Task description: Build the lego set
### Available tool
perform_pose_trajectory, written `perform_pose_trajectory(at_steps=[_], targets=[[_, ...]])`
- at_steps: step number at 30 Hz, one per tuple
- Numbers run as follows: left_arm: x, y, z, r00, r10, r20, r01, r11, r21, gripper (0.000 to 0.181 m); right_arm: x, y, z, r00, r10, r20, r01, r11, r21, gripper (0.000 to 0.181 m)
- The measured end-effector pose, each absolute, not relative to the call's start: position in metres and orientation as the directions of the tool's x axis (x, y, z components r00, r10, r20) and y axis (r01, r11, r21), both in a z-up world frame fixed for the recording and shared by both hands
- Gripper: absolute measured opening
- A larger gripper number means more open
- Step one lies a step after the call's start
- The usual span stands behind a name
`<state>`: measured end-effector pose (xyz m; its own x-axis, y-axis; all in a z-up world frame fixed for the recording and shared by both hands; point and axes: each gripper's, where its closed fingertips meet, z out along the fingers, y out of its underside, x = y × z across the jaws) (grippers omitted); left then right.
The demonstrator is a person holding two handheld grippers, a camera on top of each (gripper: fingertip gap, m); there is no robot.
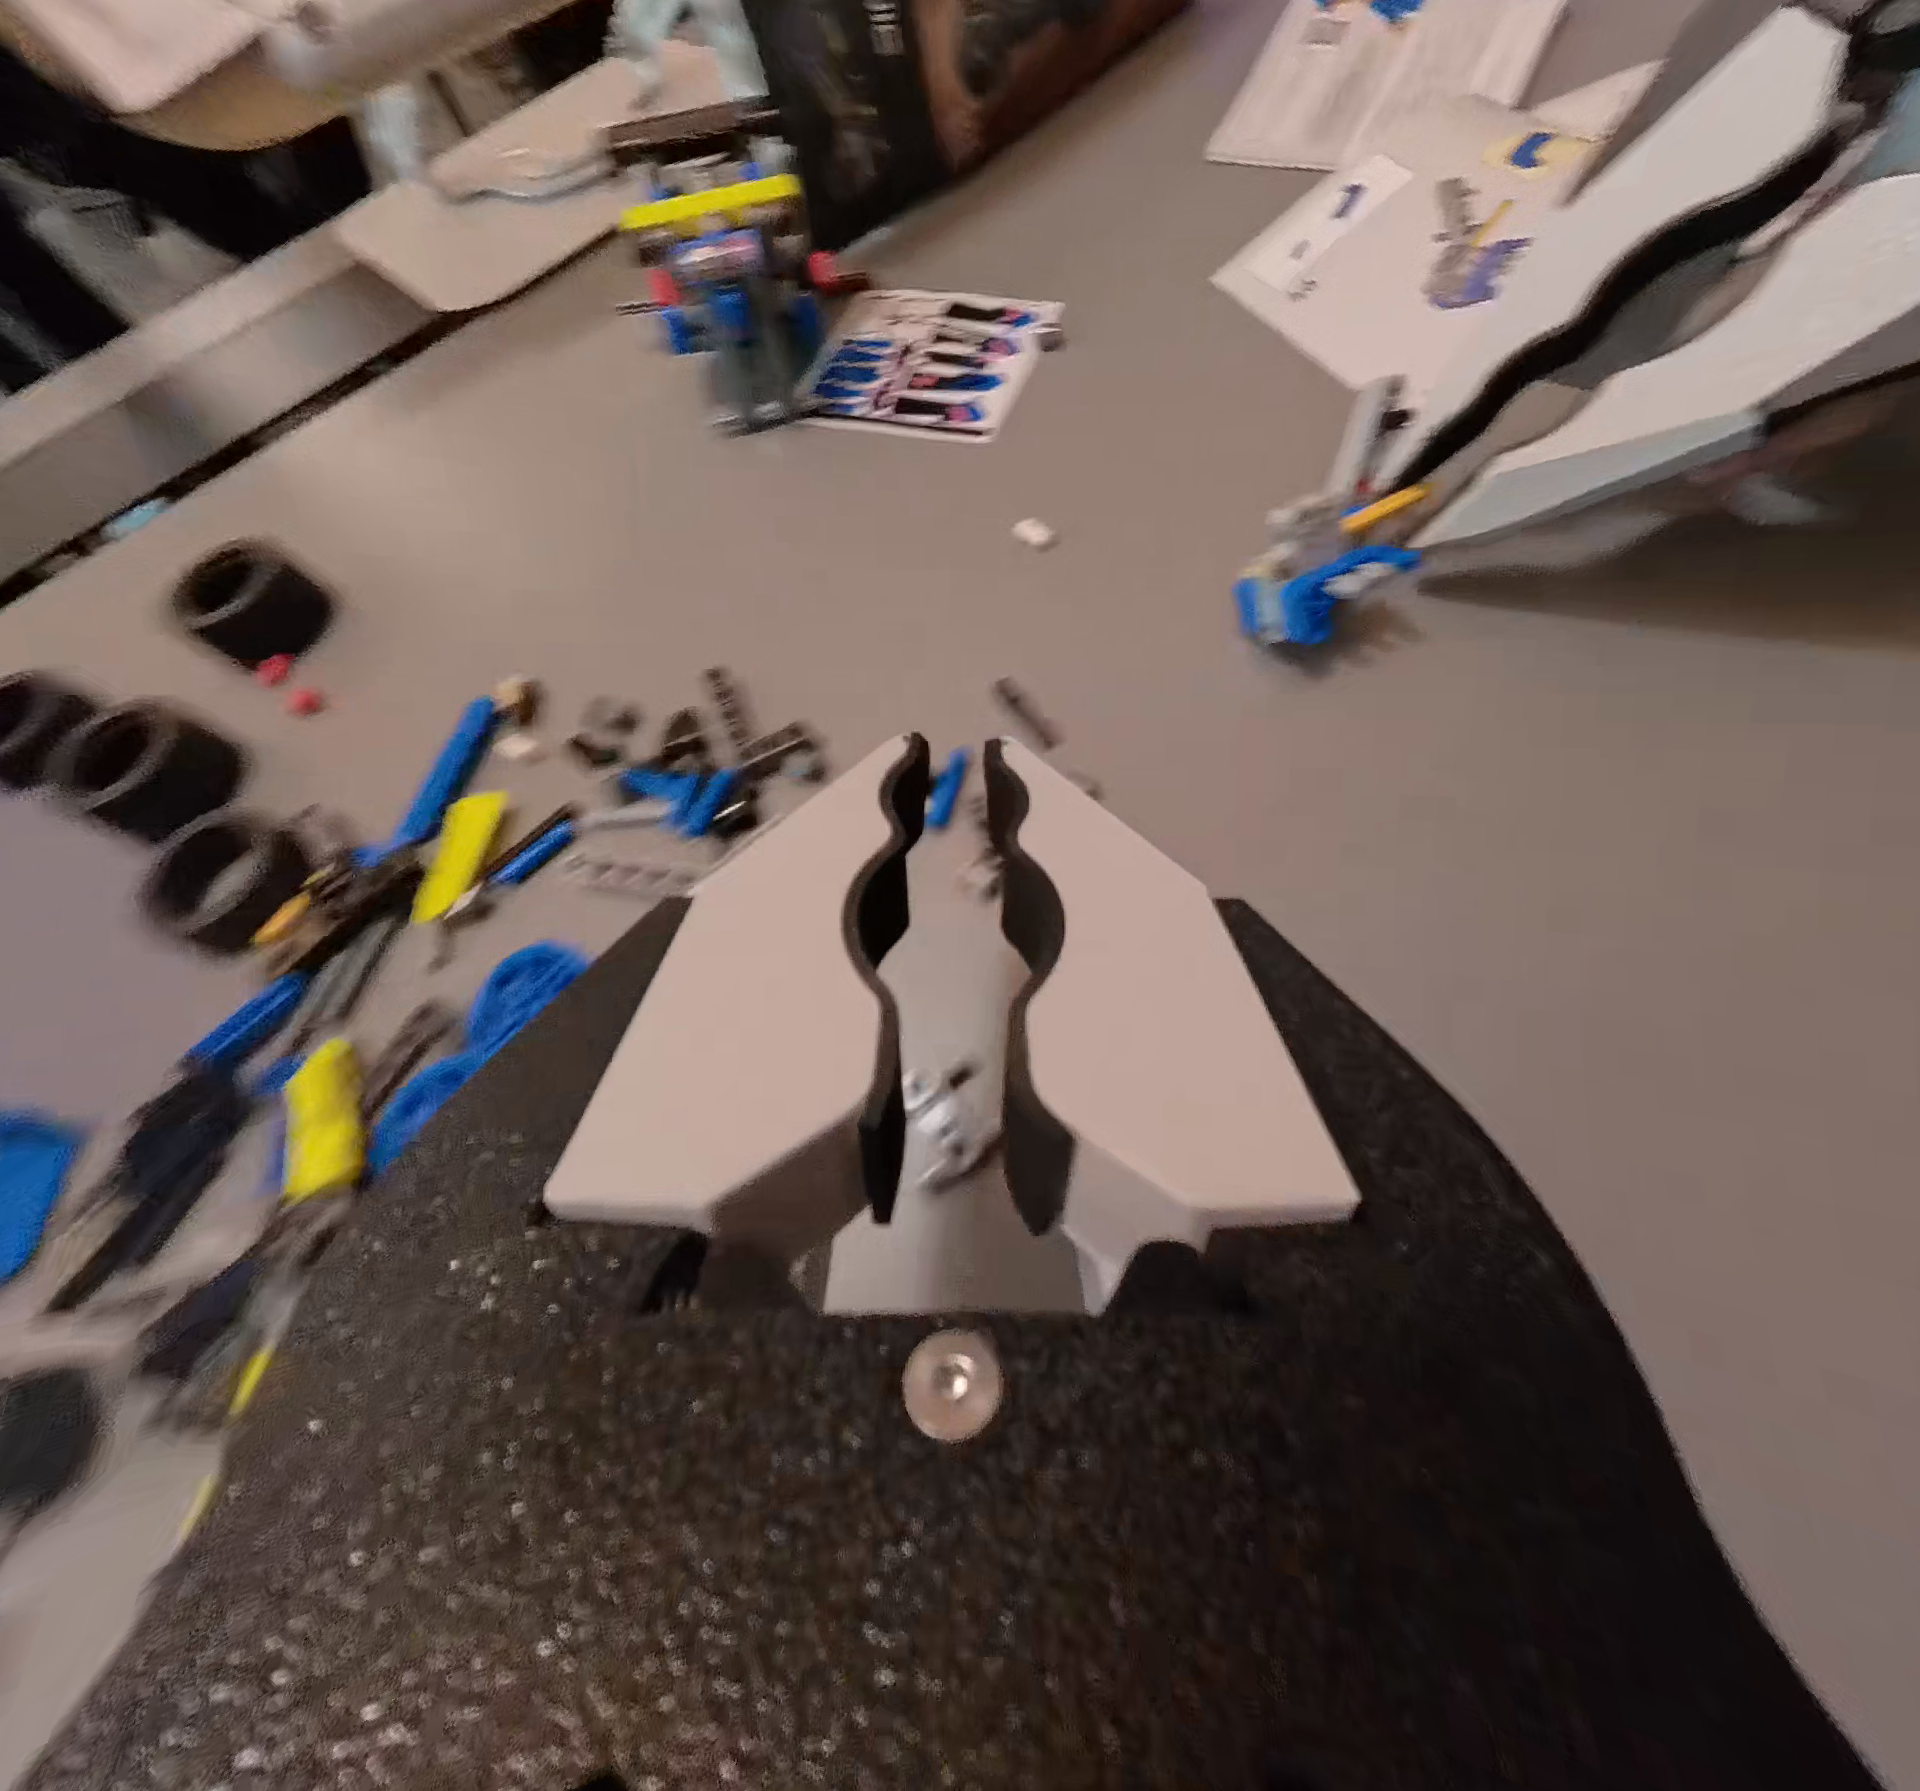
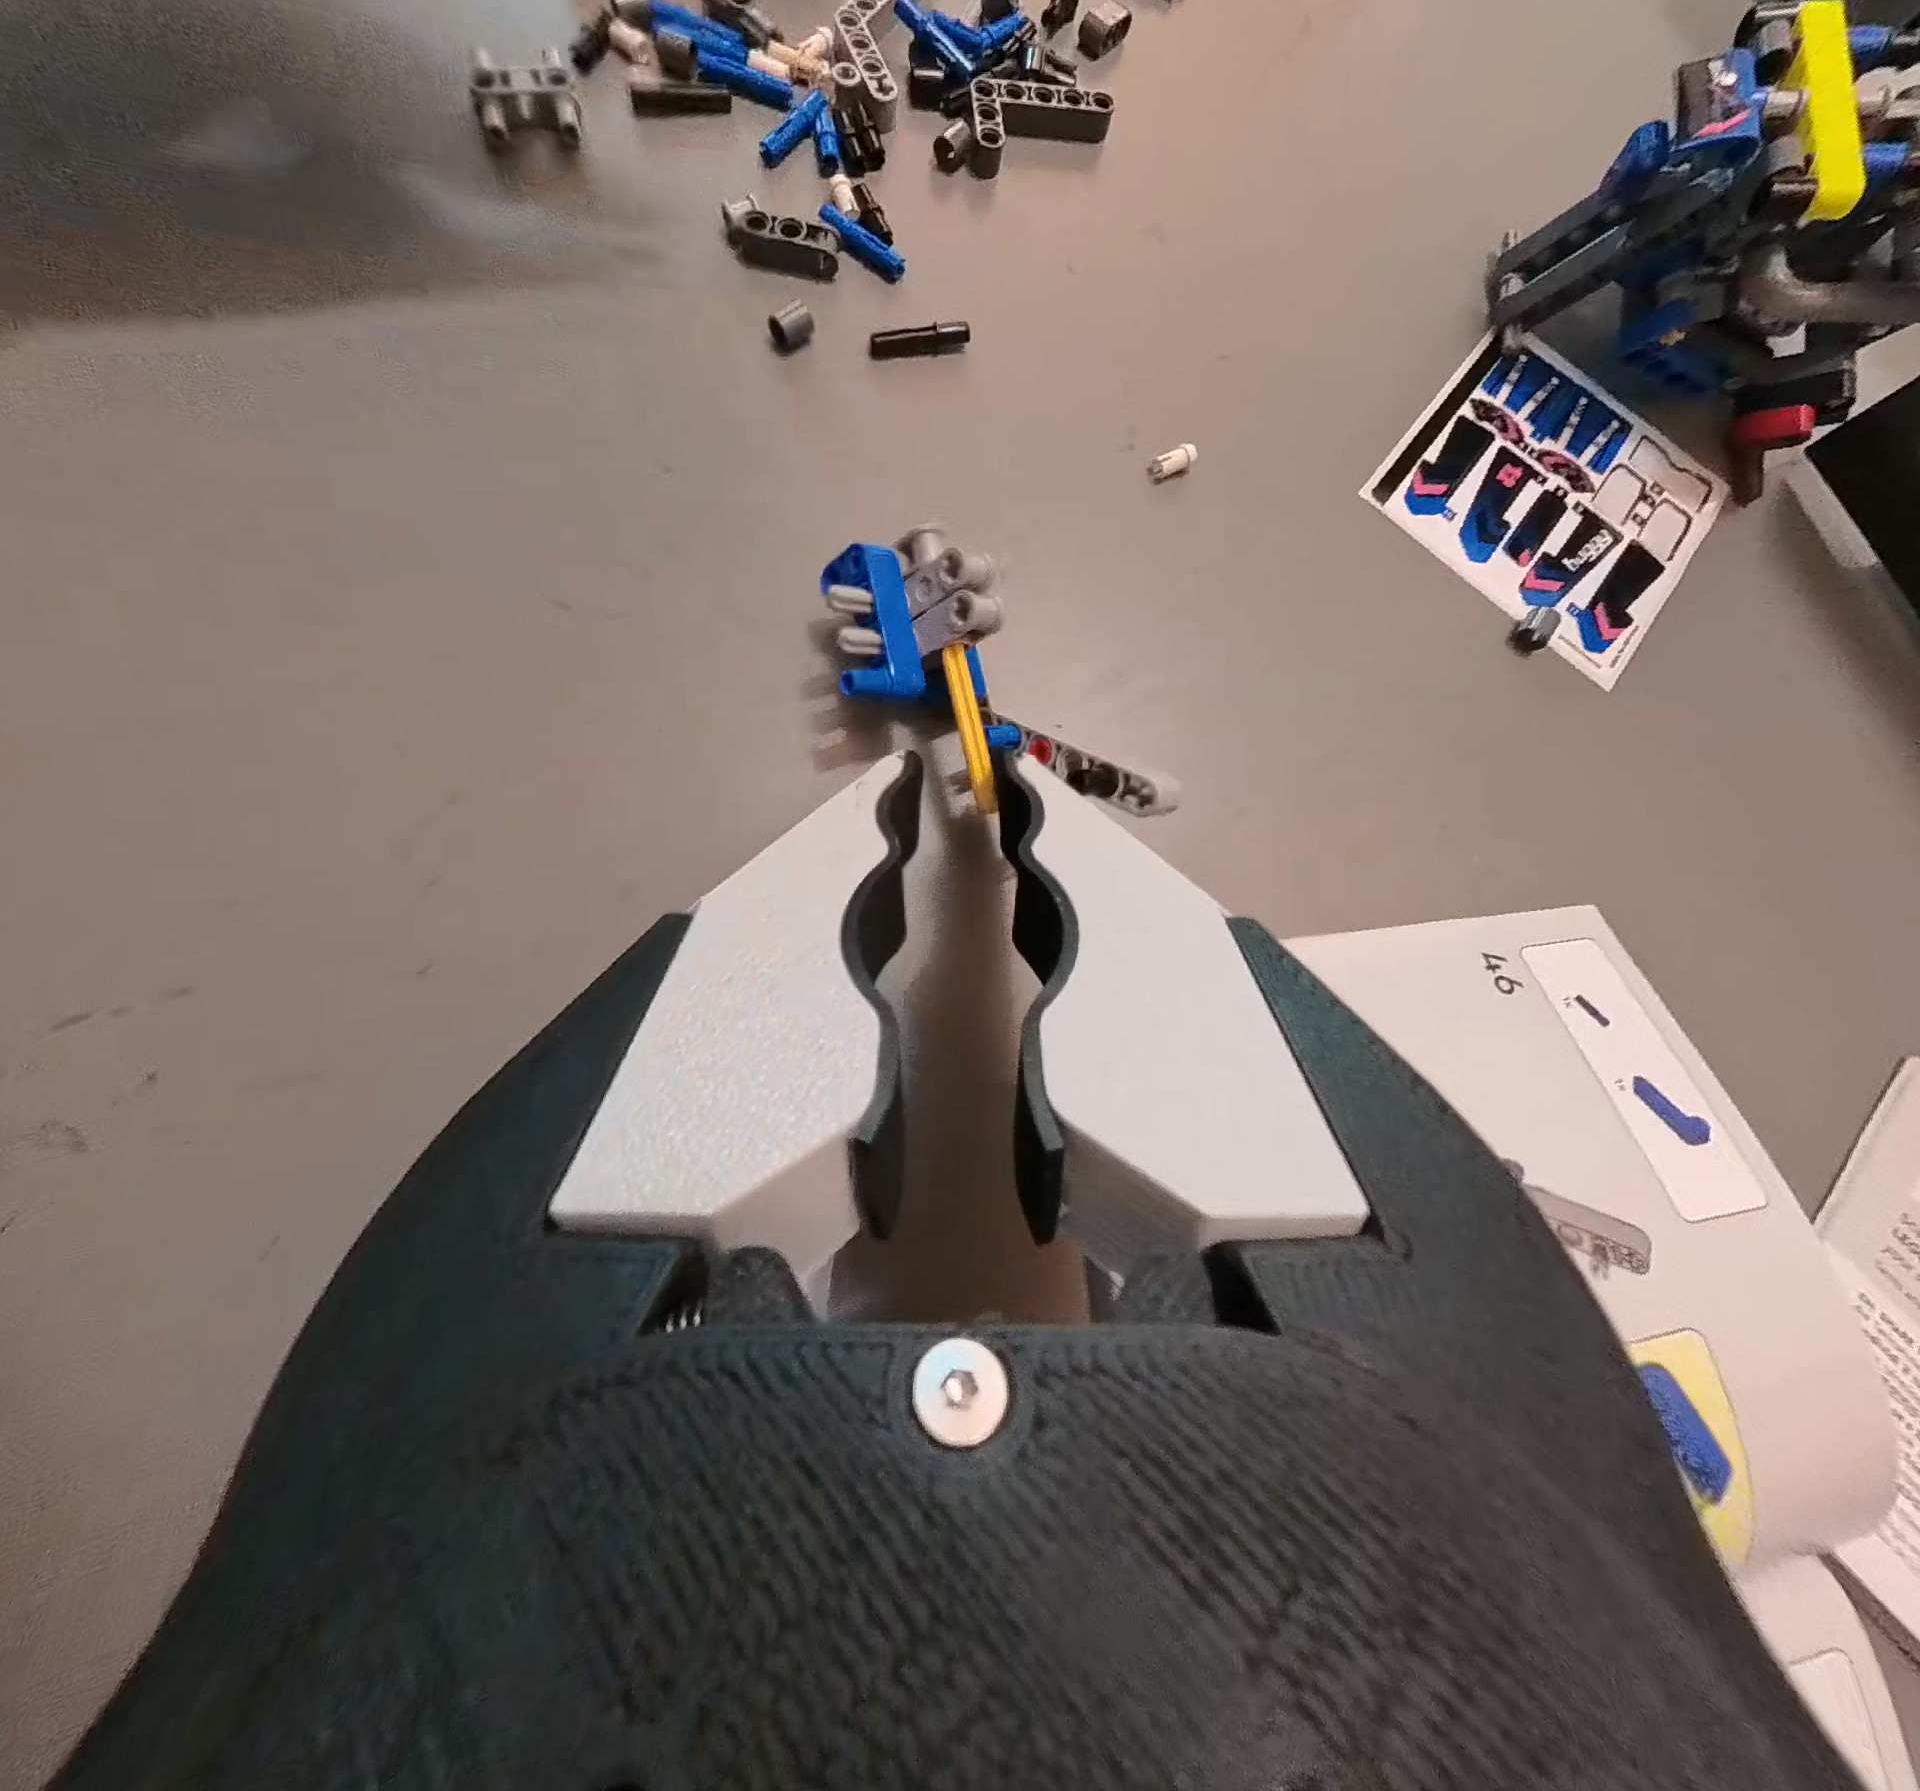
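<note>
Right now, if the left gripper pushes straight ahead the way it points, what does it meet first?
Probably the small blue pin seen between the left gripper tips, at the edge of the loose-parts pile on the table. Depth is blurred, so it may pass above.

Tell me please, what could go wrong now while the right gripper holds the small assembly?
1. The right gripper pinches the small blue and grey assembly only by its thin yellow axle, so it may swivel or slip out.
2. The left gripper hovers low over the loose parts and might scatter them.
</note>
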<state>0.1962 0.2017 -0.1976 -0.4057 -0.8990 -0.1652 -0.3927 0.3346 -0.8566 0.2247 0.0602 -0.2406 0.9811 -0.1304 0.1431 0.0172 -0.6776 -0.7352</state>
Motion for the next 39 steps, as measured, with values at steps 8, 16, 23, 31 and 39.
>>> perform_pose_trajectory(at_steps=[8,16,23,31,39], targets=[[0.149,0.391,-0.192,-0.139,-0.952,-0.272,-0.617,0.298,-0.729,0.007,0.226,0.045,-0.247,0.984,-0.118,0.134,0.010,-0.714,-0.700,0.021],[0.128,0.339,-0.225,-0.485,-0.863,-0.140,-0.617,0.452,-0.644,0.008,0.231,0.027,-0.249,0.976,-0.170,0.135,-0.029,-0.718,-0.695,0.022],[0.117,0.323,-0.249,-0.575,-0.810,-0.116,-0.626,0.527,-0.574,0.005,0.234,0.015,-0.252,0.970,-0.214,0.119,-0.070,-0.708,-0.703,0.022],[0.119,0.319,-0.247,-0.581,-0.805,-0.121,-0.608,0.528,-0.592,0.005,0.234,0.017,-0.252,0.967,-0.246,0.069,-0.111,-0.647,-0.755,0.019],[0.141,0.345,-0.222,-0.464,-0.860,-0.213,-0.569,0.473,-0.673,0.005,0.233,0.017,-0.253,0.968,-0.239,0.080,-0.098,-0.649,-0.754,0.017]])
